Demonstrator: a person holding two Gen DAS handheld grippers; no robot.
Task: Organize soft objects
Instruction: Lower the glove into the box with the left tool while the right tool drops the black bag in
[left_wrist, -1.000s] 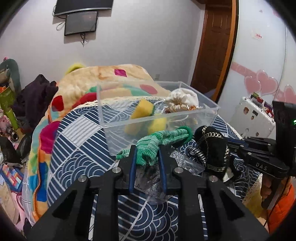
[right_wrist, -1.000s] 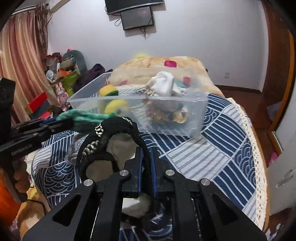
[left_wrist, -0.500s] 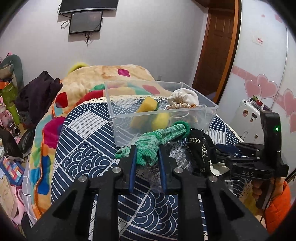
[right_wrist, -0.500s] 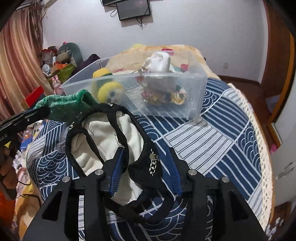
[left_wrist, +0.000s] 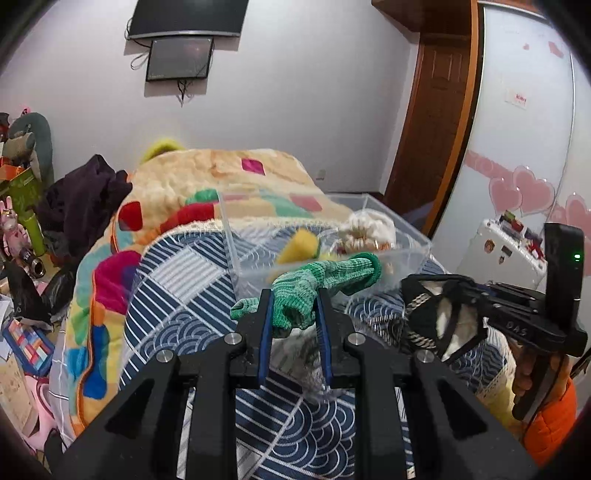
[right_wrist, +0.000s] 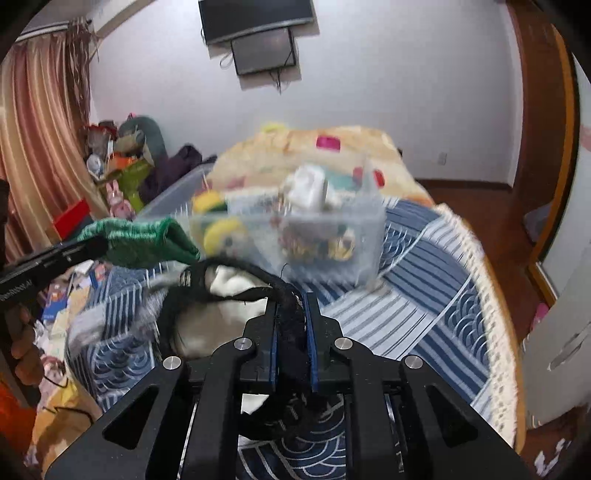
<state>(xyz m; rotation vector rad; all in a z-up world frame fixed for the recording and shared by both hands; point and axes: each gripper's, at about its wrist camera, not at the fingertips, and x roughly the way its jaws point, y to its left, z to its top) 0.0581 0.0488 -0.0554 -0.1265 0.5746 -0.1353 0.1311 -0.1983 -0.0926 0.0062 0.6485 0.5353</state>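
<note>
My left gripper (left_wrist: 293, 301) is shut on a green knitted glove (left_wrist: 325, 280) and holds it above the blue patterned cloth, just in front of the clear plastic box (left_wrist: 413, 254). The glove also shows in the right wrist view (right_wrist: 144, 240). My right gripper (right_wrist: 291, 314) is shut on the black rim of a black slipper with a cream lining (right_wrist: 229, 291), lifted off the cloth; it also shows in the left wrist view (left_wrist: 439, 314). The box (right_wrist: 332, 229) holds yellow sponges (left_wrist: 299, 249) and a white cloth bundle (left_wrist: 369, 229).
The blue patterned cloth (right_wrist: 436, 280) covers a round table with a fringed edge. A bed with a colourful quilt (left_wrist: 207, 181) lies behind the box. Clutter crowds the floor at left (left_wrist: 22, 258). A wooden door (left_wrist: 436, 122) stands at right.
Both grippers have risen with their loads. The right gripper opened half a second ago and has shut again on the slipper's rim. The glove now hangs in front of the box's rim.
</note>
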